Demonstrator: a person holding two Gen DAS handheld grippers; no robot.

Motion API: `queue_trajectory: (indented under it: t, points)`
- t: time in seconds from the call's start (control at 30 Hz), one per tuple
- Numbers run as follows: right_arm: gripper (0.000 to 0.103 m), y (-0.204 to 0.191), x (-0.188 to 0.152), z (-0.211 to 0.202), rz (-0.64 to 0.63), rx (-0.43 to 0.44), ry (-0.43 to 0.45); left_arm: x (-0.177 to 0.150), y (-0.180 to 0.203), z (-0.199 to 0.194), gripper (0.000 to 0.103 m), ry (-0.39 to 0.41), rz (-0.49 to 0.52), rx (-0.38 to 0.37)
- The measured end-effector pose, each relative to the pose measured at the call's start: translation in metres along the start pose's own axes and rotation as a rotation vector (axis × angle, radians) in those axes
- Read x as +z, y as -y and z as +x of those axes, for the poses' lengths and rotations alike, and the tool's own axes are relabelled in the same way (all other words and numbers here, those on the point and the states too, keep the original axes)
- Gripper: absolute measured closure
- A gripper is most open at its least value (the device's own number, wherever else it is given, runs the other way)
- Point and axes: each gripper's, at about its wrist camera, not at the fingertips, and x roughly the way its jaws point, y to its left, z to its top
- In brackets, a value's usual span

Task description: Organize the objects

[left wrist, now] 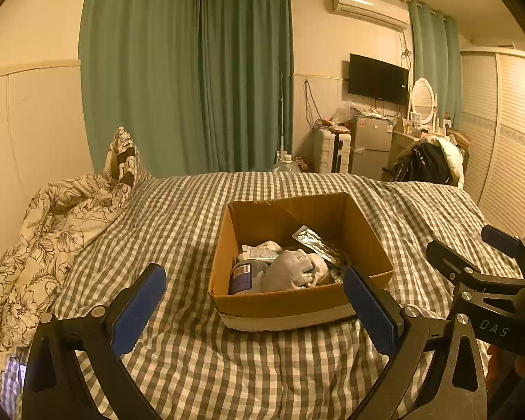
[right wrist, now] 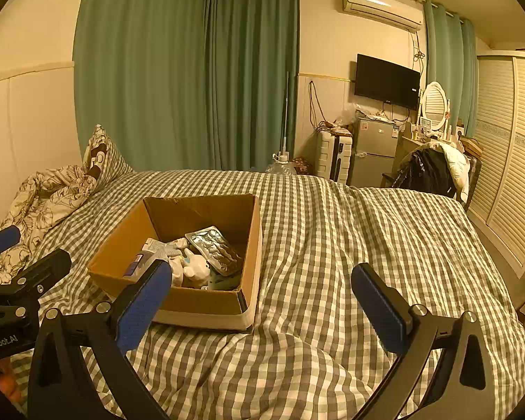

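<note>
An open cardboard box (left wrist: pixel 283 306) (right wrist: pixel 122 245) sits on the checked bed. Inside lie a silver foil blister pack (left wrist: pixel 313 241) (right wrist: pixel 215 250), a white glove (left wrist: pixel 290 269), a blue-labelled container (left wrist: pixel 243 276) and small packets. A white toy-like item (right wrist: pixel 196 269) shows in the right wrist view. My left gripper (left wrist: pixel 255 309) is open and empty, just in front of the box. My right gripper (right wrist: pixel 262 304) is open and empty, to the right of the box; it also shows in the left wrist view (left wrist: pixel 472 248).
A floral duvet and pillow (left wrist: pixel 52 231) are bunched at the bed's left. The checked sheet (right wrist: pixel 367 238) spreads to the right of the box. Beyond the bed stand a suitcase (left wrist: pixel 332 150), a small fridge (left wrist: pixel 371 147), a clothes-covered chair (left wrist: pixel 427 164) and a louvred wardrobe (left wrist: pixel 507 161).
</note>
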Motion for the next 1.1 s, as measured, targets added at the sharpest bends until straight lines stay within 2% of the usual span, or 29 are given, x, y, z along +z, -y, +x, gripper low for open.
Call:
queue_trajectory:
  t: [1.1]
  points:
    - [0.0,-0.0005,-0.0026,0.0017,-0.002,0.002,-0.009,-0.0051,0.0,-0.0011,0.0,0.011,0.008,0.026]
